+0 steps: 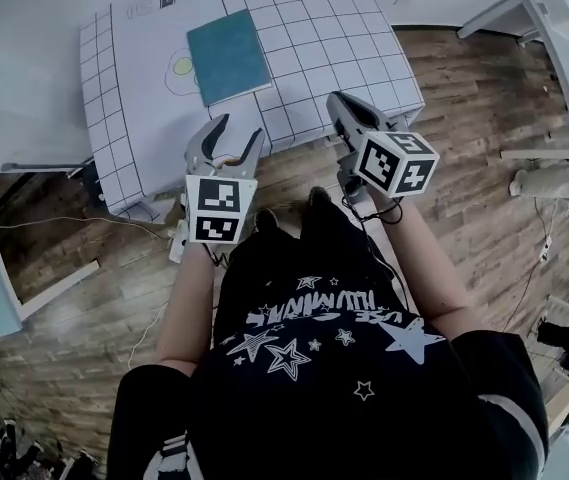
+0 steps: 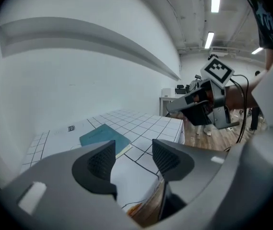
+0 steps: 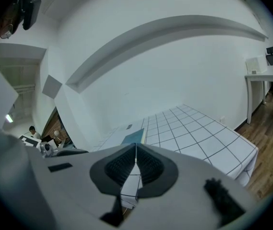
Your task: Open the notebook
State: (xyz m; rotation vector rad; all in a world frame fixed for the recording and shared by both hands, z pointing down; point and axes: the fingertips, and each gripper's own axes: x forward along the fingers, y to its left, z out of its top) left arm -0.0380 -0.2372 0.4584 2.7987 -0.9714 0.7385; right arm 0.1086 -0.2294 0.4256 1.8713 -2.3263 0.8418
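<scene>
1. Notebook with a teal cover, rectangular and closed (image 1: 227, 56), is laid flat on the white grid-lined table (image 1: 334, 28), well apart from both grippers.
2. The left gripper (image 1: 236, 133) is held at the table's near edge, jaws spread wide, nothing between them.
3. The right gripper (image 1: 342, 103) is held beside it (above the brown wooden plank floor (image 1: 464, 218)), jaws pressed together, empty.

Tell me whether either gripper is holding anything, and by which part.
Nothing is held. The left gripper has its jaws apart and empty; the right gripper is shut on nothing; the notebook lies closed on the table, away from both.
</scene>
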